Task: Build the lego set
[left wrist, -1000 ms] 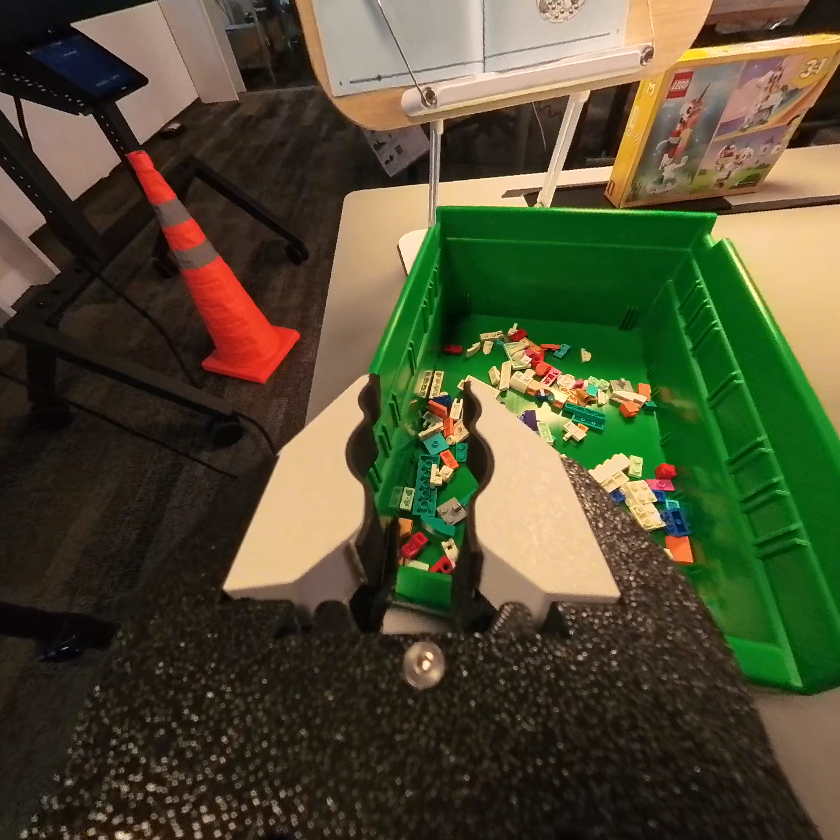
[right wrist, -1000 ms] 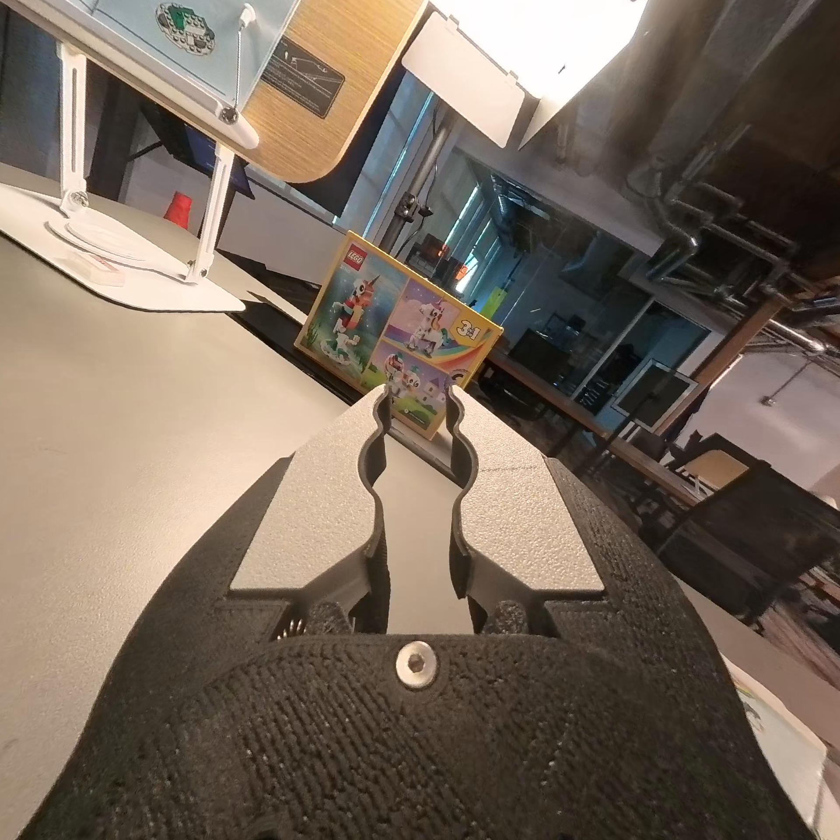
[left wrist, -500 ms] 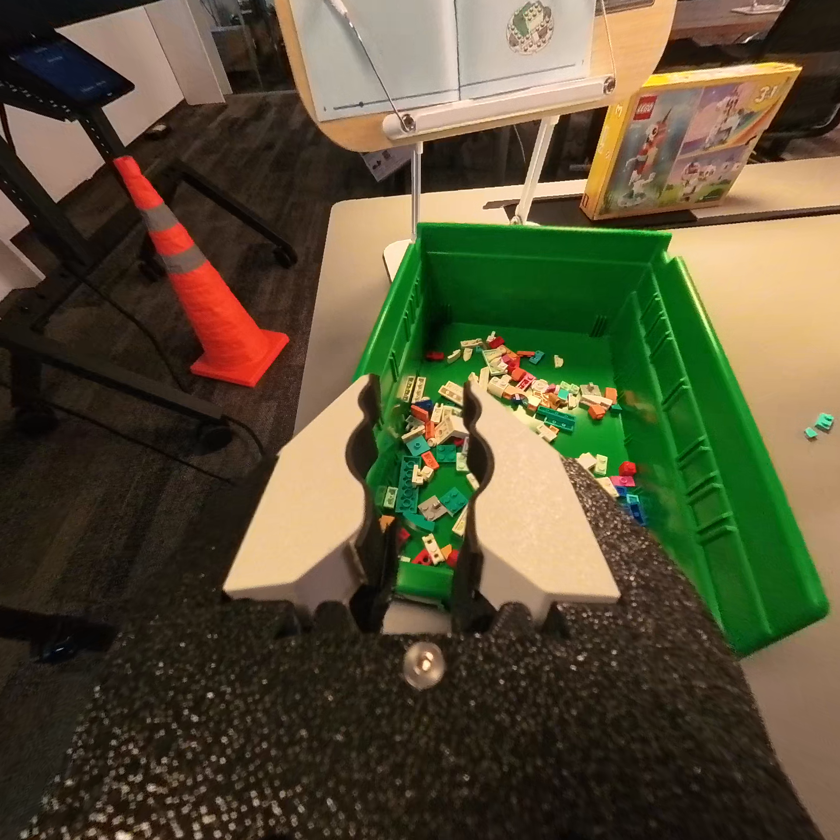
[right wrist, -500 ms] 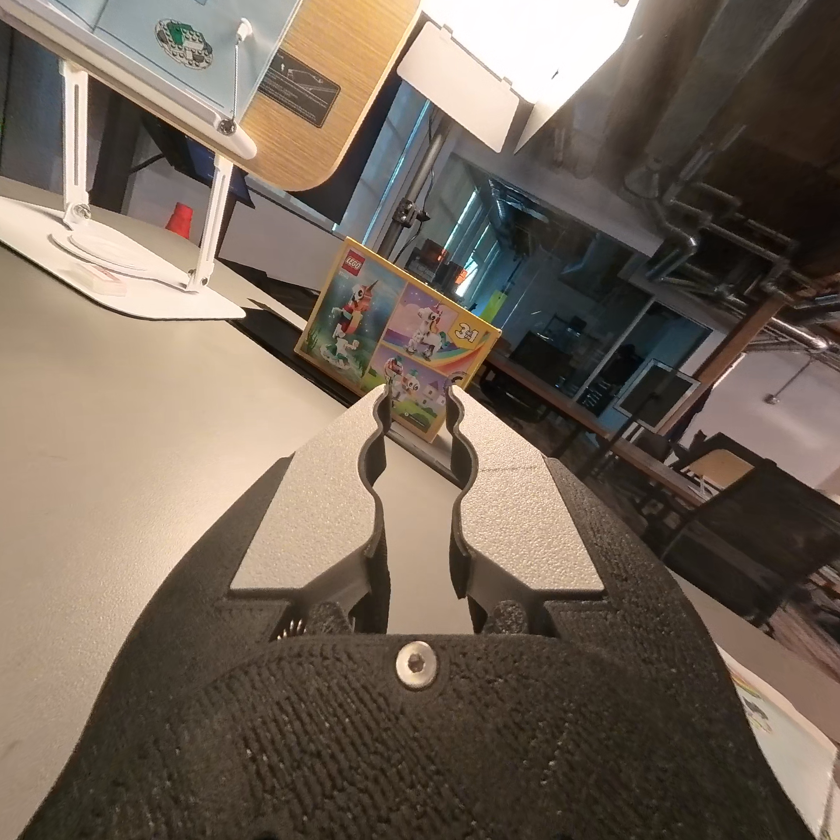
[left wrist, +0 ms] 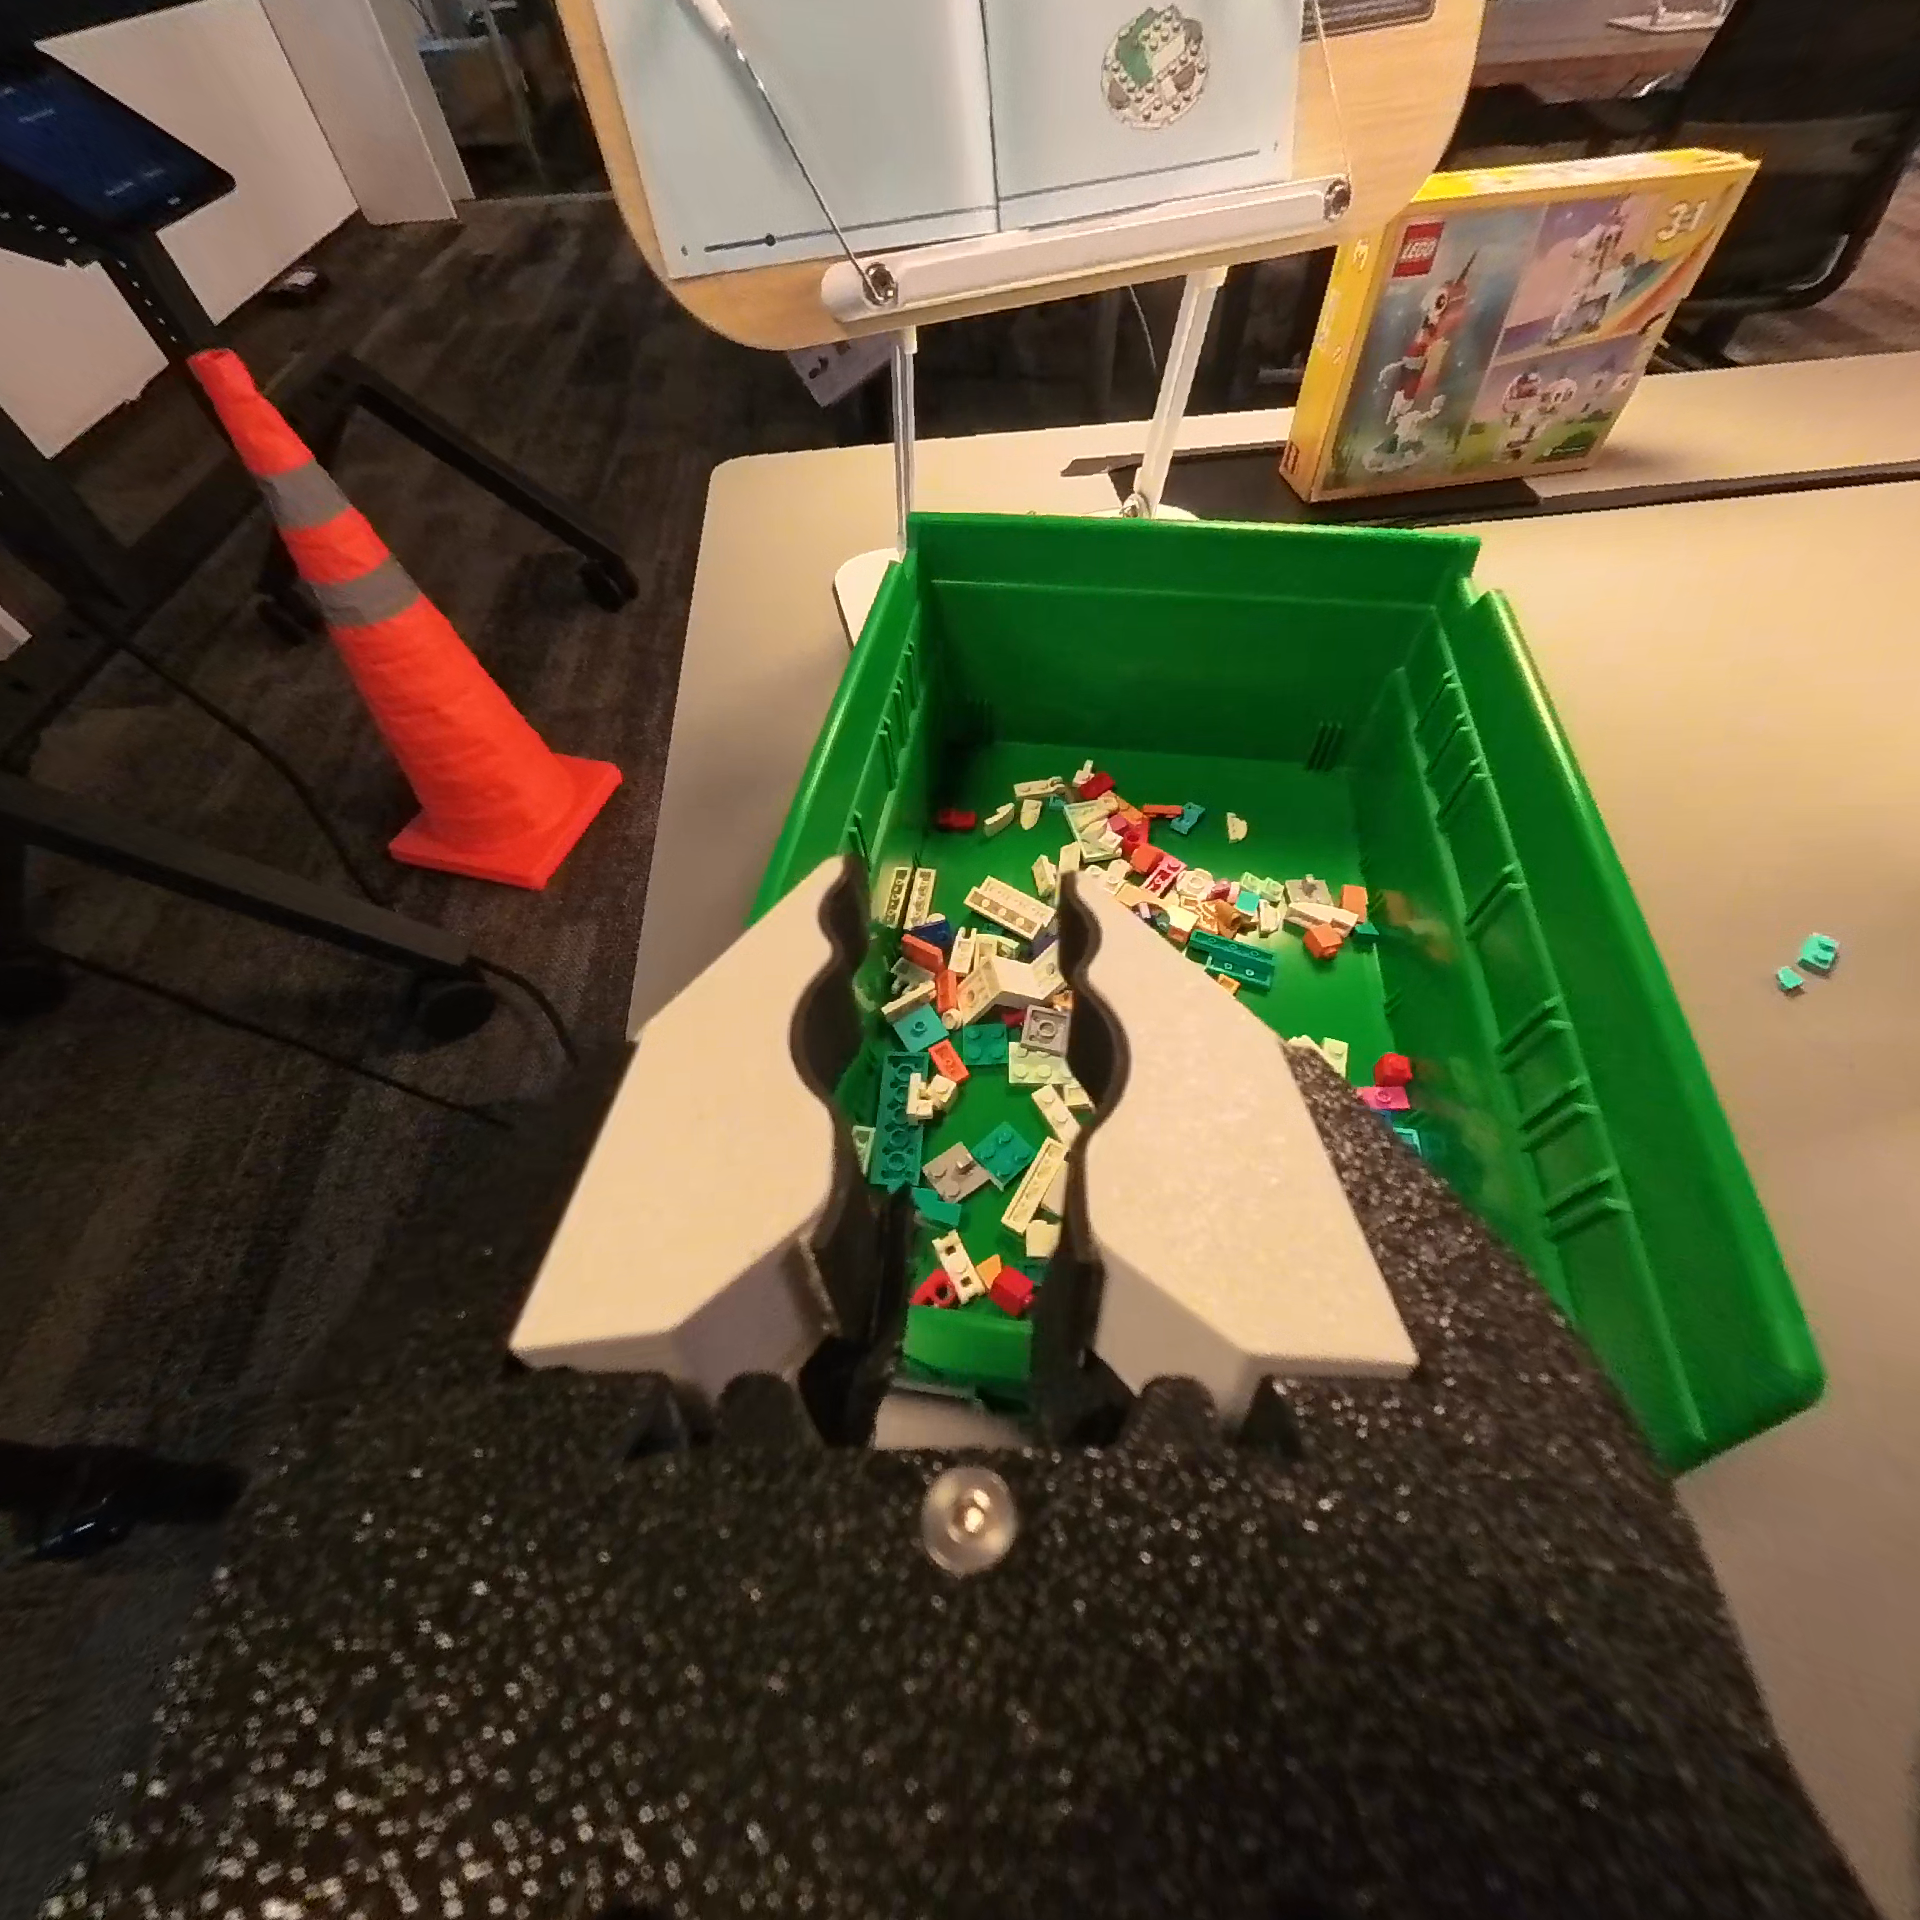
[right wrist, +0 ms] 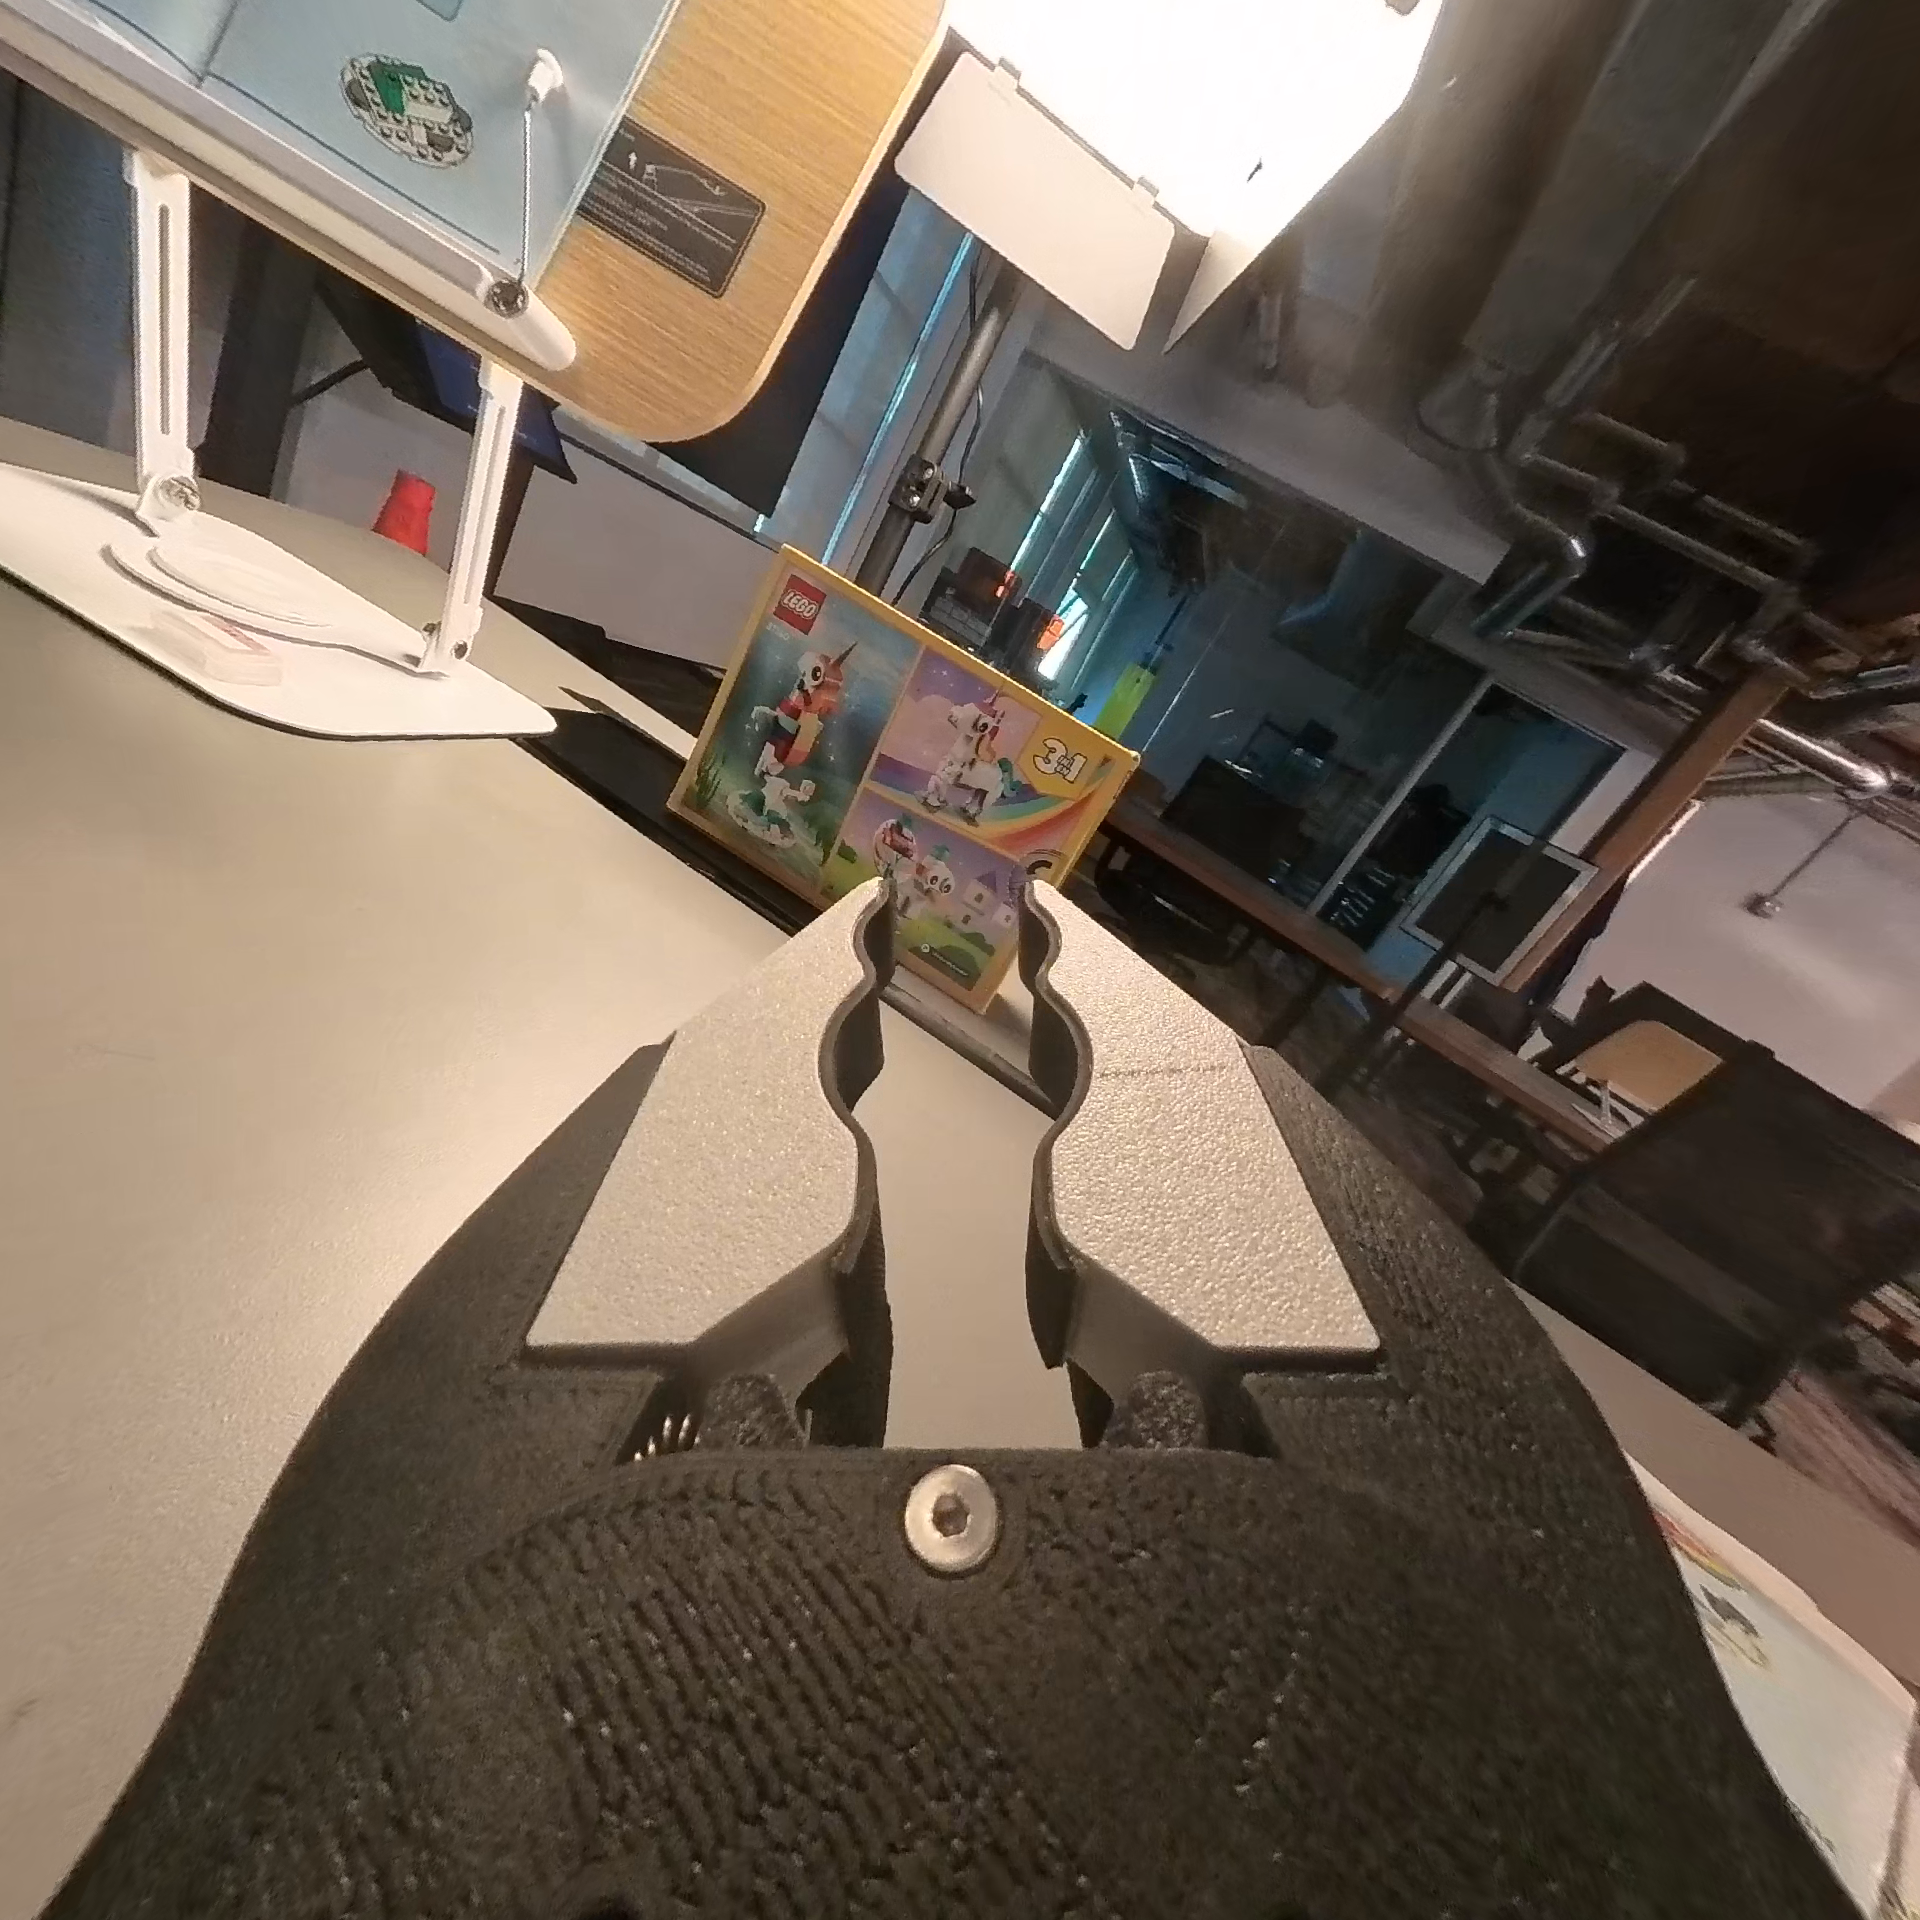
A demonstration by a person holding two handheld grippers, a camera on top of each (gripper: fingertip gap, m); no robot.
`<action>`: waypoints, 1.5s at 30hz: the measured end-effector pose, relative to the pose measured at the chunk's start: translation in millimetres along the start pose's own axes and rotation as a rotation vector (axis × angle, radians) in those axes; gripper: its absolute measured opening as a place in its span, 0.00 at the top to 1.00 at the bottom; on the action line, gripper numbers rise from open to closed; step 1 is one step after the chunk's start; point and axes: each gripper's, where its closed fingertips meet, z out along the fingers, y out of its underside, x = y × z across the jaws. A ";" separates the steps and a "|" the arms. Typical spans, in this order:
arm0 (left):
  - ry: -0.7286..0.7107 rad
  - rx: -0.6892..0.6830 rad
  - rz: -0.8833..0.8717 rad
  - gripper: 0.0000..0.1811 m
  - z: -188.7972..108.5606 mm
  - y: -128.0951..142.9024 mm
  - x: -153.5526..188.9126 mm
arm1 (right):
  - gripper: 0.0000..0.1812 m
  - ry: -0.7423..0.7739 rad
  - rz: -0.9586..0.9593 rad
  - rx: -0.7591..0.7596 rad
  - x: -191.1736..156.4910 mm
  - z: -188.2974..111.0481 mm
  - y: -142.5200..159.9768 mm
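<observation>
A green bin [left wrist: 1621, 935] on the beige table holds several loose lego pieces [left wrist: 1039, 997] in white, teal, orange, red and grey. My left gripper [left wrist: 961, 883] is open and empty, held above the bin's near left part. Two small teal pieces [left wrist: 1808, 958] lie on the table right of the bin. My right gripper [right wrist: 956, 896] is open and empty, low over the bare table, pointing at the yellow lego box [right wrist: 904, 769]. The box also shows in the left wrist view [left wrist: 1507, 322] at the back.
A white stand with a wooden board holding the instruction sheet [left wrist: 997, 114] rises behind the bin; its base [right wrist: 281, 644] shows in the right wrist view. An orange traffic cone [left wrist: 416, 644] and black desk legs [left wrist: 229, 883] stand on the floor left of the table edge. A printed sheet [right wrist: 1787, 1704] lies at right. My hands' fingertips stand some 50 cm from each other.
My left gripper has pulled back and up from the bin, so the whole bin, the stand and the teal pieces on the table come into view. My right gripper has tilted slightly.
</observation>
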 end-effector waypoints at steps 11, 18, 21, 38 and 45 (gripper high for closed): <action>0.020 -0.033 -0.006 0.80 6.4 9.0 4.2 | 0.88 0.000 -0.007 -0.007 -0.4 0.8 1.0; 0.069 -0.052 0.023 0.81 11.2 10.0 13.3 | 0.88 -0.002 -0.011 -0.008 -1.1 1.3 1.2; 0.234 -0.138 0.147 0.88 17.4 20.8 44.7 | 0.88 -0.002 -0.011 -0.008 -1.2 1.3 1.1; 0.599 -0.639 0.531 1.00 54.0 106.6 94.0 | 0.89 -0.005 0.027 0.026 0.6 -1.7 -4.0; 0.634 -0.743 0.588 1.00 50.6 121.0 94.6 | 0.88 -0.009 0.052 0.037 1.6 -2.4 -5.3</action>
